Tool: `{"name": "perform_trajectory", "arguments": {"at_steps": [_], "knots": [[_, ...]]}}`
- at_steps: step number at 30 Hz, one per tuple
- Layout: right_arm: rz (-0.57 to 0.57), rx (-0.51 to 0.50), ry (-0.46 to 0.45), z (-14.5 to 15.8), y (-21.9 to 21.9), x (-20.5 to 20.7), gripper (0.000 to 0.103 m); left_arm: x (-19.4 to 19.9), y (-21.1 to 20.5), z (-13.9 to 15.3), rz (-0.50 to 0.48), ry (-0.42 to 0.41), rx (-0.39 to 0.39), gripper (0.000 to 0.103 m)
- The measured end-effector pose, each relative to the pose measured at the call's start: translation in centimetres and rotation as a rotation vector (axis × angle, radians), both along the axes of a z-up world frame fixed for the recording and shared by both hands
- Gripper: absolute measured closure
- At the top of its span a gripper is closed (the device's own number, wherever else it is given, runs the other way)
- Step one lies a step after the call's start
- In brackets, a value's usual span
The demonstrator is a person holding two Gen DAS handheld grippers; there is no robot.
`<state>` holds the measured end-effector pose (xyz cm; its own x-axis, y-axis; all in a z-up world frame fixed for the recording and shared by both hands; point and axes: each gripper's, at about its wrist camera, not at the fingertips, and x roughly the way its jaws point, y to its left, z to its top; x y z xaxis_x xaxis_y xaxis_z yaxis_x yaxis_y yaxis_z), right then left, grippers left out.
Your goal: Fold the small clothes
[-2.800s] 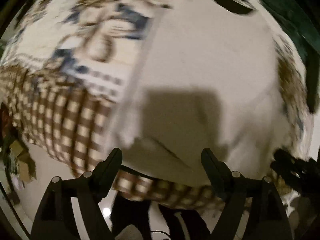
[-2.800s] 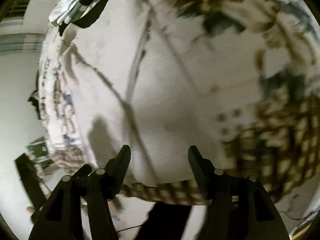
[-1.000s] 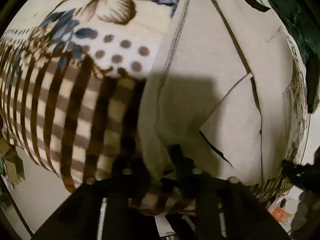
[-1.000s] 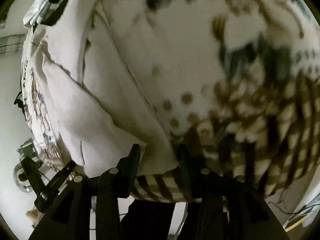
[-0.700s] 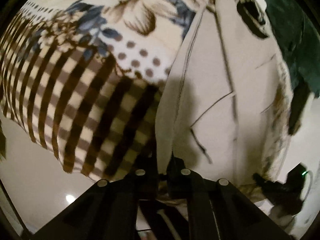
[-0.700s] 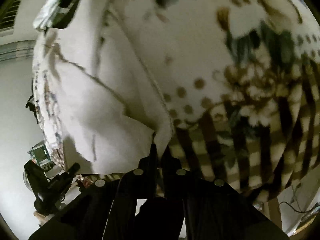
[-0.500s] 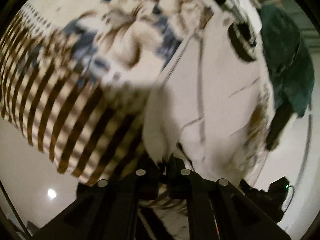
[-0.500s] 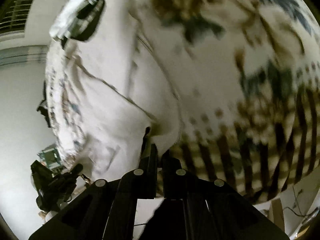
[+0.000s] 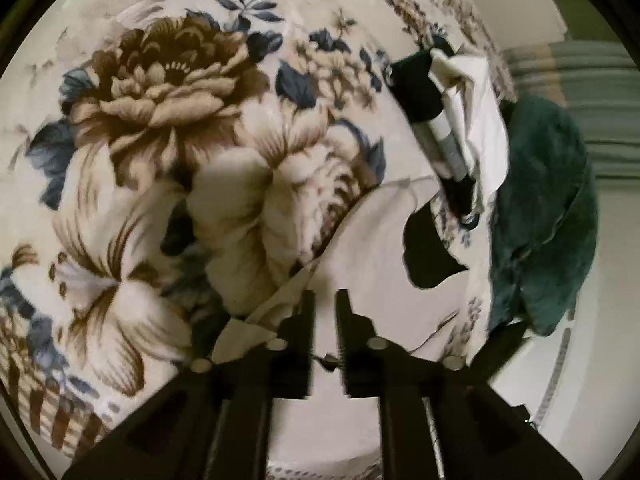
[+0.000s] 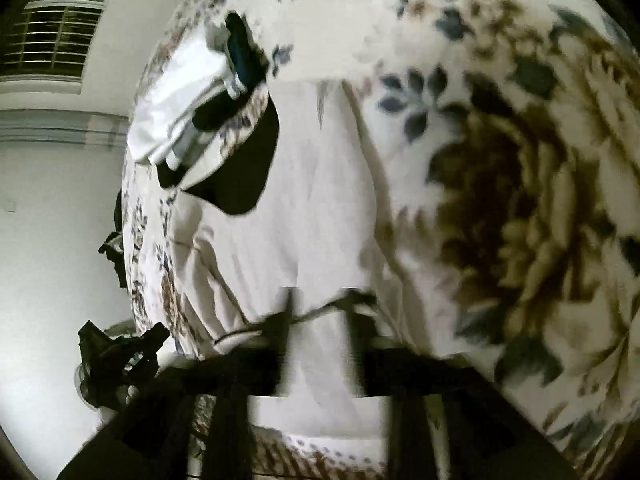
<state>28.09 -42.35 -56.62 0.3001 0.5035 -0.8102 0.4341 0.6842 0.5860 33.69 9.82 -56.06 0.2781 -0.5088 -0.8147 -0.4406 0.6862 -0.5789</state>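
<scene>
Over the flowered blanket (image 9: 168, 92), the left gripper (image 9: 323, 308) is hovering low with its fingers (image 9: 306, 320) parted by only a narrow slit, and through that slit pale cloth is showing. A folded edge of the white garment (image 9: 372, 240) is lying right against the left finger, but whether the pads are actually pinching it, I cannot tell. The garment is spreading out ahead of and beneath this gripper, running off to its right, with a dark patch (image 9: 426, 252) marking it further up. Beyond that a heap of black and white clothes (image 9: 452, 120) is sitting on the blanket, and a dark green cloth (image 9: 540, 208) is draping down at the far right edge.

In the other view, the right gripper (image 10: 320, 320) is smeared with motion blur, yet its fingers (image 10: 286, 320) are standing clearly apart with a wide gap between them, gripping nothing. The white garment (image 10: 316, 208) is lying flat directly under and ahead of it, a creased seam running across just at the fingertips. The dark patch (image 10: 244, 168) is showing up ahead to the left, near the heap of clothes (image 10: 188, 112), and the big brown bloom of the blanket (image 10: 520, 208) is filling the right side.
</scene>
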Motion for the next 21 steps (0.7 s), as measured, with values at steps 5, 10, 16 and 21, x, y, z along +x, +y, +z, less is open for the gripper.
{"name": "perform_trajectory", "arguments": {"at_steps": [5, 10, 16, 21], "knots": [[0.052, -0.103, 0.040, -1.0, 0.2, -1.9, 0.050, -1.1, -0.5, -0.5, -0.132, -0.024, 0.152, 0.046], [0.142, -0.123, 0.112, -4.0, 2.4, -1.2, 0.050, -2.4, -3.2, -4.2, -0.324, 0.056, 0.215, 0.048], [0.104, -0.223, 0.083, -3.8, 3.5, -1.3, 0.099, -1.8, -6.1, -3.8, -0.393, -0.007, 0.264, 0.099], [0.050, -0.286, 0.055, -1.6, 2.5, -1.7, 0.100, 0.1, -5.6, -1.8, -0.358, -0.041, 0.220, 0.099]]}}
